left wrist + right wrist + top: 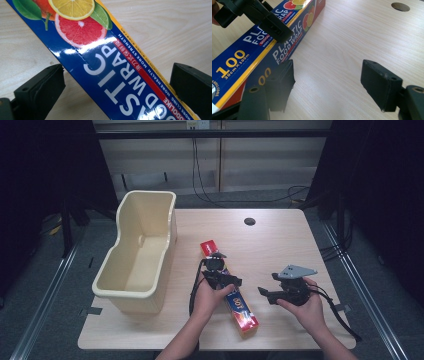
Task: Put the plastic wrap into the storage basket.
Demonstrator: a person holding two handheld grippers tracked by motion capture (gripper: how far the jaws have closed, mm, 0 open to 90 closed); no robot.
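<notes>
The plastic wrap box (229, 287) lies flat on the table (280, 245), just below the centre of the high view, its long axis running from upper left, near the cream tub (137, 252), down to lower right toward my side. My left gripper (218, 265) sits right over its middle. In the left gripper view the box (107, 67) crosses diagonally between the two jaws, which stand wide on either side of it; I see a gap at the left pad and cannot tell whether the right pad touches. So I judge it open and straddling, not yet gripping. My left hand (212, 295) comes in from below, wrist low, jaws pointing away and down. My right gripper (267, 294) hangs to the right of the box, near but apart, jaws open on nothing, aimed left at its side (274, 45). The left is nearer; closing across the short width is what matters.
</notes>
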